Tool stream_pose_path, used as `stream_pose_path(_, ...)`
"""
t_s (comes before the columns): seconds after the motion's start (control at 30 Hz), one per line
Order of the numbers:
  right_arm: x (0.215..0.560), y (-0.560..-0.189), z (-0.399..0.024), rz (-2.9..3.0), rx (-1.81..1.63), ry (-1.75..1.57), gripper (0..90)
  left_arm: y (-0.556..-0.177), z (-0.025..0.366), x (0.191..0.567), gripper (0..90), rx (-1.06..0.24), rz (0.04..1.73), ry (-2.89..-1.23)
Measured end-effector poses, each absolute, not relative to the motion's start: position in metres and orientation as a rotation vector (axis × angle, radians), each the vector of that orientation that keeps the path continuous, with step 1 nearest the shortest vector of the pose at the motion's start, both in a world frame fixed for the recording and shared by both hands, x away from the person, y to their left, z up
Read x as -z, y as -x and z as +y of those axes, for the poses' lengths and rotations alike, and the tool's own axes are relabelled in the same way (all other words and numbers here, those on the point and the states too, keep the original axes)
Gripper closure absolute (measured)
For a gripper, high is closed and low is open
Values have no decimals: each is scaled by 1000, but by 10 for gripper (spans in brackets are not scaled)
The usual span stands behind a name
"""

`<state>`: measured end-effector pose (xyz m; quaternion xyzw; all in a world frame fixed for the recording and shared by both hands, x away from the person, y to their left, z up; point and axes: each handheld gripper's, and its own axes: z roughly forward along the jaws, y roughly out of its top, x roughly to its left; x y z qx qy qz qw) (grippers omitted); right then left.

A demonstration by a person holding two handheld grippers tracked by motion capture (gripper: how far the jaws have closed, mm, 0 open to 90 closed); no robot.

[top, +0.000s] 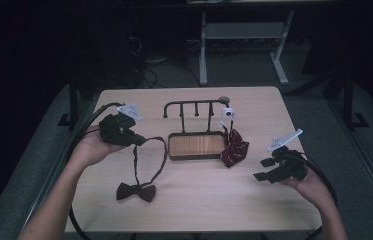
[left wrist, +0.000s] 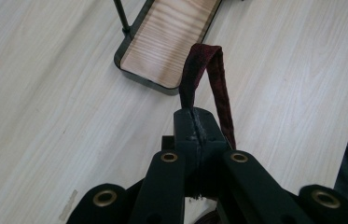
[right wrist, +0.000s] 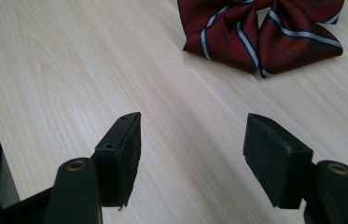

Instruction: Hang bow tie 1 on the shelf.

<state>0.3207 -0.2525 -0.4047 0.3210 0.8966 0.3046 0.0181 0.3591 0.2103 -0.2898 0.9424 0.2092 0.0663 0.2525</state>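
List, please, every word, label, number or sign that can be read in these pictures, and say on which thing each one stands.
There are none: no readable text stands on anything.
Dark bow tie and its strap: plain, no label visible.
Striped bow tie: stripes only, no writing.
Wooden tray with its rack: bare wood grain and dark metal.
Left gripper and right gripper: black jaws with brass rivets, no markings.

Bare table [top: 199, 195] between claws, rack [top: 196, 131] blocking behind

Wooden table [top: 254, 200] with three things on it
A tray [top: 196, 145] sits mid-table, a striped bow tie [top: 234, 150] just beside it, a dark bow tie [top: 135, 192] nearer the person.
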Motion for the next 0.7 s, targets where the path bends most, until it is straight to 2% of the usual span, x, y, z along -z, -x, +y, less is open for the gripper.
stream_pose_path(0.7, 404, -321, -254, 2776, -959, -1002, 369, -371, 199, 272, 900, -200, 545, -2560)
